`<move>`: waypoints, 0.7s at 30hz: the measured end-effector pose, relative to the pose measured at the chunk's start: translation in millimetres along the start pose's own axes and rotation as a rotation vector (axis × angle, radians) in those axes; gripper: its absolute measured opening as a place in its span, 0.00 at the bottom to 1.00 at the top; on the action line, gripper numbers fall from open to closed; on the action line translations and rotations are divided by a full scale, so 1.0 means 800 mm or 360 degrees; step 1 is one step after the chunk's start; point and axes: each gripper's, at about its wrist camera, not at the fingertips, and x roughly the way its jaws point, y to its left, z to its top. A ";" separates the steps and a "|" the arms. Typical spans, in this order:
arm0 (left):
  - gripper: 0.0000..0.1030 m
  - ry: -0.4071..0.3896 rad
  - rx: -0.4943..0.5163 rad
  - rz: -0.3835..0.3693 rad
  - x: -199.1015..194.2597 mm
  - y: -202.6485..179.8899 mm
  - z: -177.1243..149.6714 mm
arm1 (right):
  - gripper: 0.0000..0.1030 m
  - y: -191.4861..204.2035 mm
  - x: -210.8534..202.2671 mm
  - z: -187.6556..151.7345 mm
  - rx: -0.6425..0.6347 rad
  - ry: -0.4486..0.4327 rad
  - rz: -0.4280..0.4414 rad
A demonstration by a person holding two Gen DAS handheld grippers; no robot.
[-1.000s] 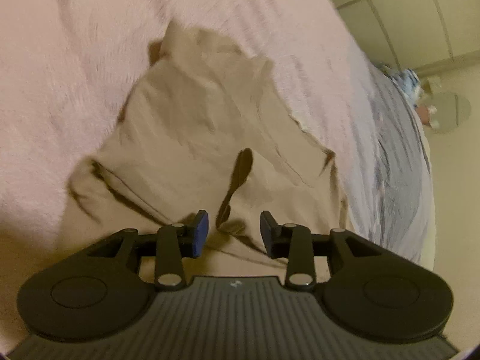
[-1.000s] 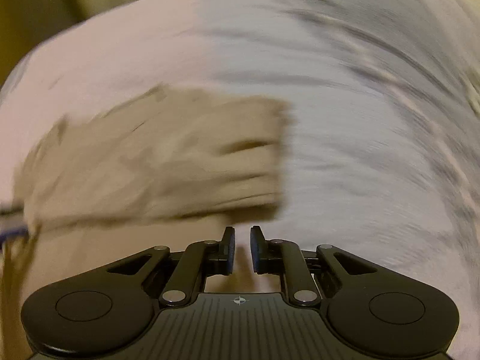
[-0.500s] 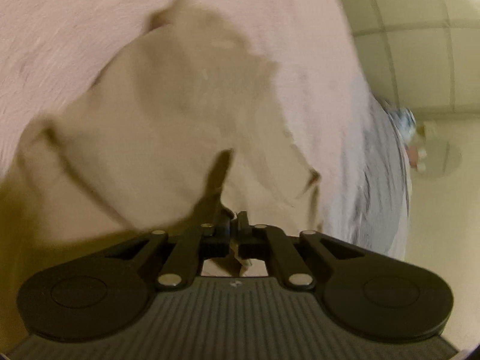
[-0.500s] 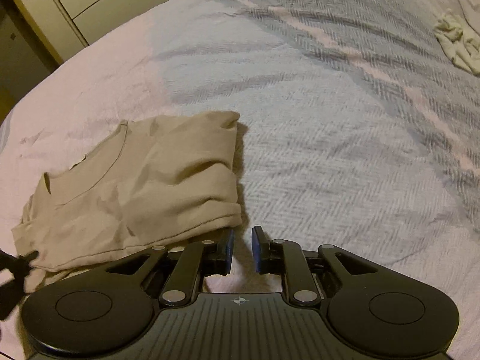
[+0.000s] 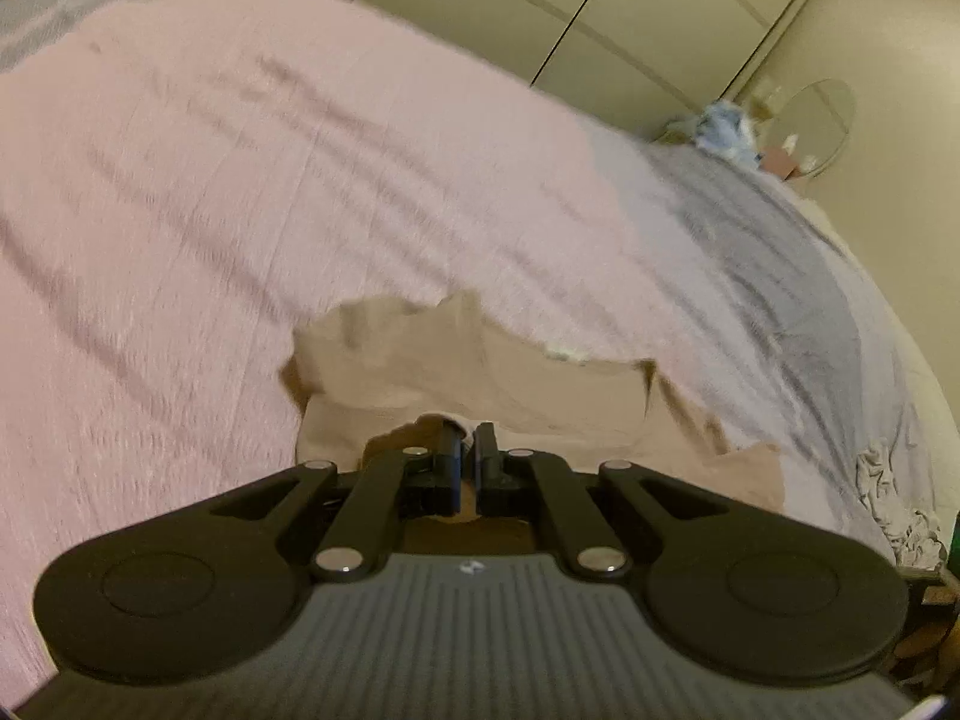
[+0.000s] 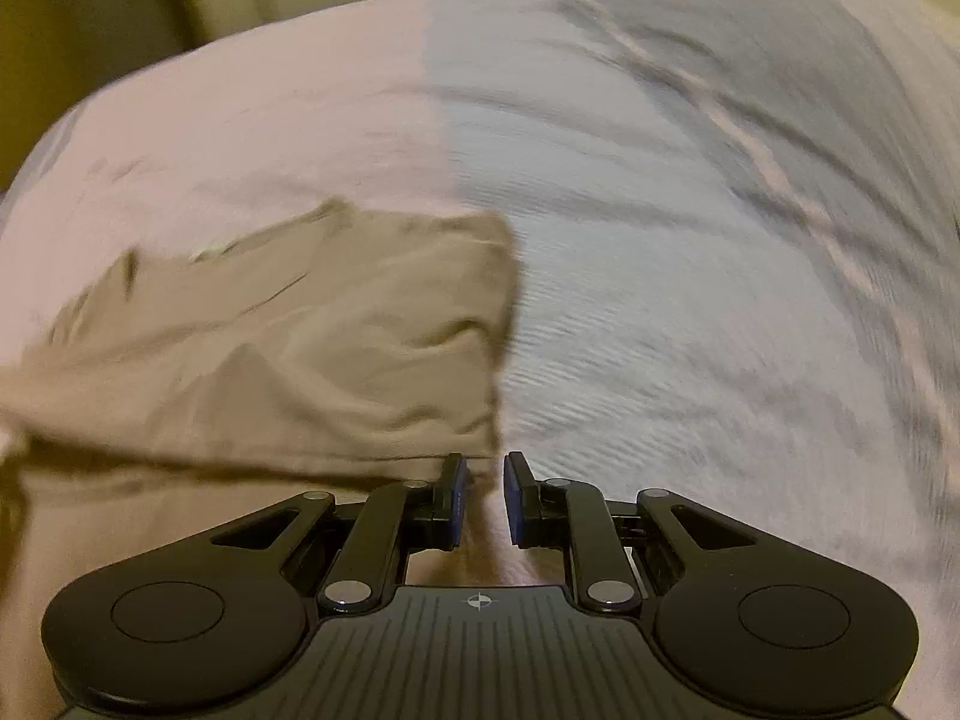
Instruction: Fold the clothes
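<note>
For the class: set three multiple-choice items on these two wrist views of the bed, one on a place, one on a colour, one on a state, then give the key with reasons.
1. Where does the shirt lie on the bedspread?
A. wholly on the grey part
B. mostly on the pink part, one edge at the grey part
C. on the floor

2. What colour is the shirt?
A. tan
B. navy
C. white

3. How do the left tongs stand?
A. wide open, clear of all cloth
B. nearly shut, with shirt cloth between them
C. out of view

Key: 1 B, since the right wrist view shows the shirt on pink with its right edge at the colour change. 2 A, since it is tan in both views. 3 B, since the left wrist view shows a narrow gap filled with tan cloth; the right tongs stand open.
</note>
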 end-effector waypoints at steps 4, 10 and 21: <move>0.01 -0.0145 0.0019 0.0011 -0.028 -0.001 0.008 | 0.46 0.024 0.004 -0.006 -0.0237 -0.0012 -0.0021; 0.01 -0.0093 0.0011 0.0135 -0.022 0.014 -0.003 | 0.45 0.031 0.020 -0.014 -0.0392 -0.0128 -0.0102; 0.02 0.0190 0.0036 0.0306 0.010 0.039 -0.062 | 0.08 0.018 0.029 -0.014 -0.0321 -0.0047 -0.0058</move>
